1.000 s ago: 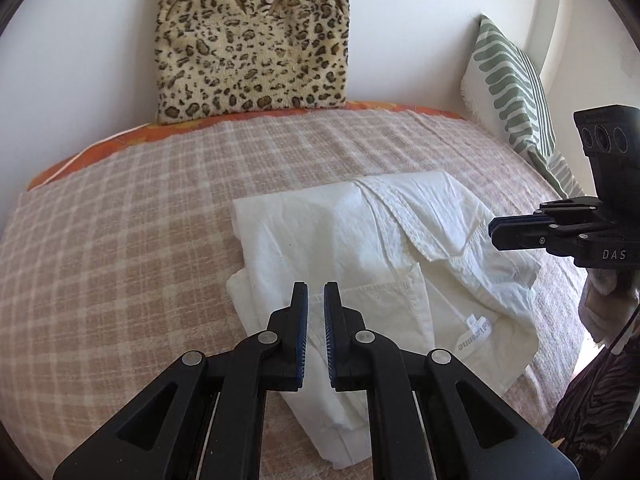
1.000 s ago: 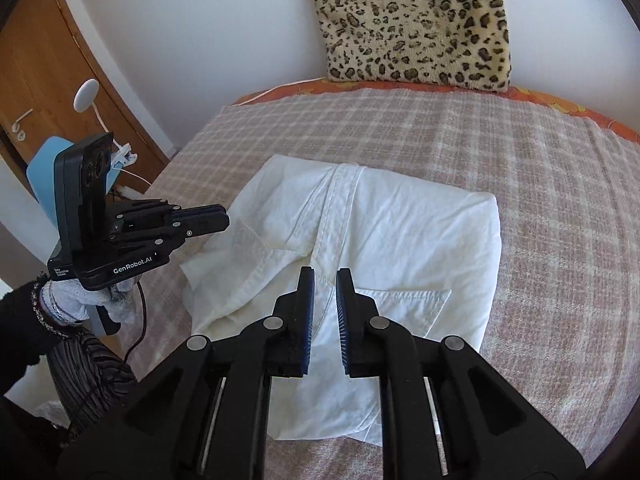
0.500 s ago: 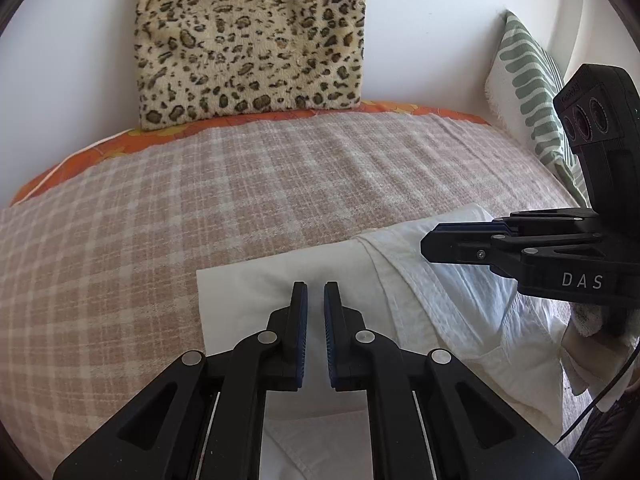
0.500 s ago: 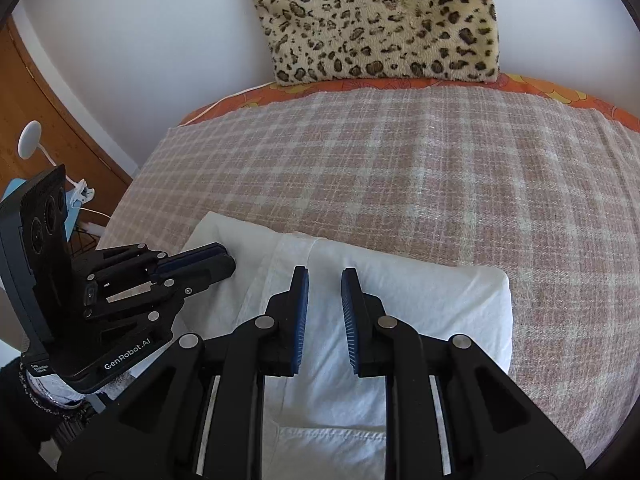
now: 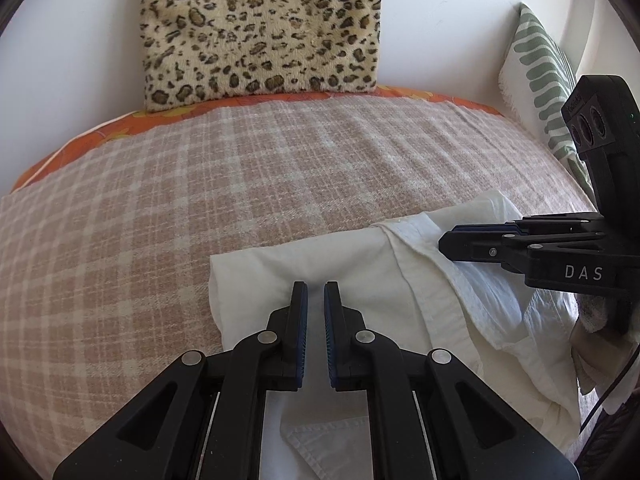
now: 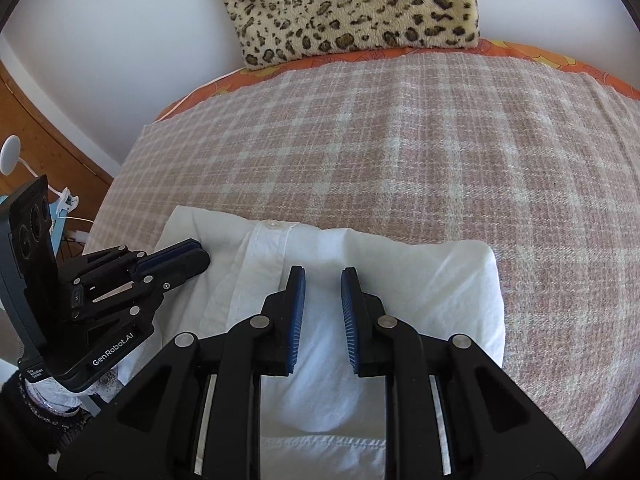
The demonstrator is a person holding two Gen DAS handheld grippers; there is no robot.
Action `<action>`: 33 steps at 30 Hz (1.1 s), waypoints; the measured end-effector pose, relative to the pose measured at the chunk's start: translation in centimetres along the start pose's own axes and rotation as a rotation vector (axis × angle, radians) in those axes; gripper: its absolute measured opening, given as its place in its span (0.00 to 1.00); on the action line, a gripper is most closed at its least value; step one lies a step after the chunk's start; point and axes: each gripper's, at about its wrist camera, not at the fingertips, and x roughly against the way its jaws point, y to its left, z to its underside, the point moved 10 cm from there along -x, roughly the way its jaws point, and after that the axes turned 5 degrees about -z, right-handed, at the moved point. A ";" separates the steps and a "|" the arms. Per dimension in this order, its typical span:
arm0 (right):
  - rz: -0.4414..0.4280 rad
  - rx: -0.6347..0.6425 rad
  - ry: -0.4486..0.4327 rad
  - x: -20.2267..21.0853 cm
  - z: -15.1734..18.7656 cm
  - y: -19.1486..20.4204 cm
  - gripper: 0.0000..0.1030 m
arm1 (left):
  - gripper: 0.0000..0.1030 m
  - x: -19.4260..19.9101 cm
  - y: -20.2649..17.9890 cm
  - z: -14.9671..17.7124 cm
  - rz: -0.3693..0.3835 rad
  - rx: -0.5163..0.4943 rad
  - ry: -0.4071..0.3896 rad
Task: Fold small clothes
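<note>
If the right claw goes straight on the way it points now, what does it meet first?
Most likely the folded white shirt: the right claw points down at its top layer, nothing lying between. Its jaws stand slightly apart, empty. How near the fabric is cannot be told.

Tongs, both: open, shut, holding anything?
Left tongs: shut, empty, over the shirt.
Right tongs: slightly open, empty, over the shirt.

Each camera sits just behind its own gripper's two black fingers, looking steeply down and close over a folded white cotton shirt [image 5: 360, 280] on a pink-and-cream checked blanket [image 5: 160, 220]. Both views share that shirt [image 6: 400, 272], the blanket [image 6: 400, 140], and a leopard-print plush cushion [image 5: 260, 28] [image 6: 352, 8] ahead against the wall.
</note>
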 end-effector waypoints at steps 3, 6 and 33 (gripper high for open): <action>-0.032 -0.066 -0.029 2.0 -0.3 -1.0 0.19 | 0.07 1.2 1.5 -0.1 0.009 0.055 -0.021; -0.006 -0.083 -0.073 4.9 0.0 -3.2 0.46 | 0.19 3.3 3.6 0.7 0.076 0.152 -0.036; -0.446 -0.288 0.034 5.9 6.8 -5.7 0.37 | 0.28 3.4 1.5 6.9 0.346 0.417 0.112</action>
